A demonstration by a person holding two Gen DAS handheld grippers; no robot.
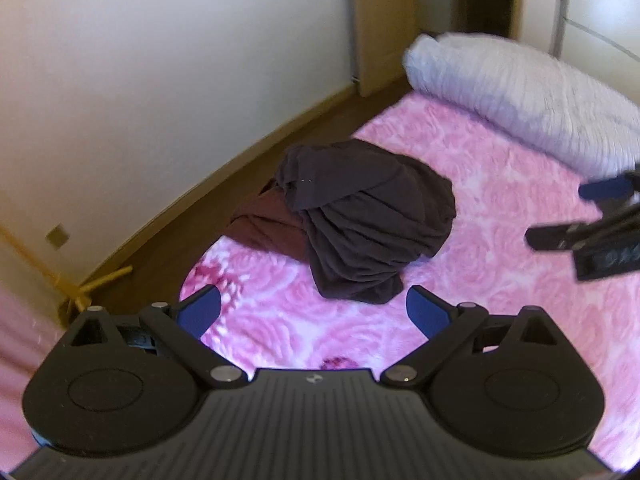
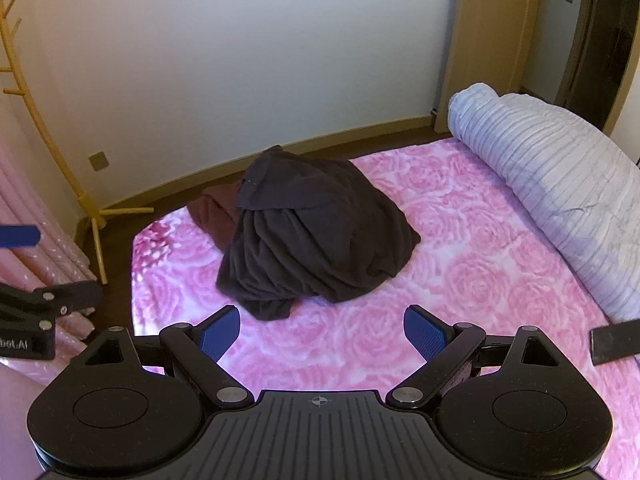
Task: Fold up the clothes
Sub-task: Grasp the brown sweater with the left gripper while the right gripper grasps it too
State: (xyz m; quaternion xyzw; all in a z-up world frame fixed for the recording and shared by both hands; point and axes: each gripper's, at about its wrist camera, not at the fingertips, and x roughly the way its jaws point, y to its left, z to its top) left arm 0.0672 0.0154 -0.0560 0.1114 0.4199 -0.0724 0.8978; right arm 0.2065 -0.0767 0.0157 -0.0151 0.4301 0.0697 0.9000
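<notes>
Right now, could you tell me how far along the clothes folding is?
Nothing looks folded yet. The dark garment lies heaped on the pink bedspread, over a maroon garment. The left gripper and right gripper are both open and empty, so all the folding remains.

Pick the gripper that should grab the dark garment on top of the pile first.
Left, narrowly. The dark garment sits closer ahead of the left gripper than of the right gripper. Both have open jaws, holding nothing, so either could start.
</notes>
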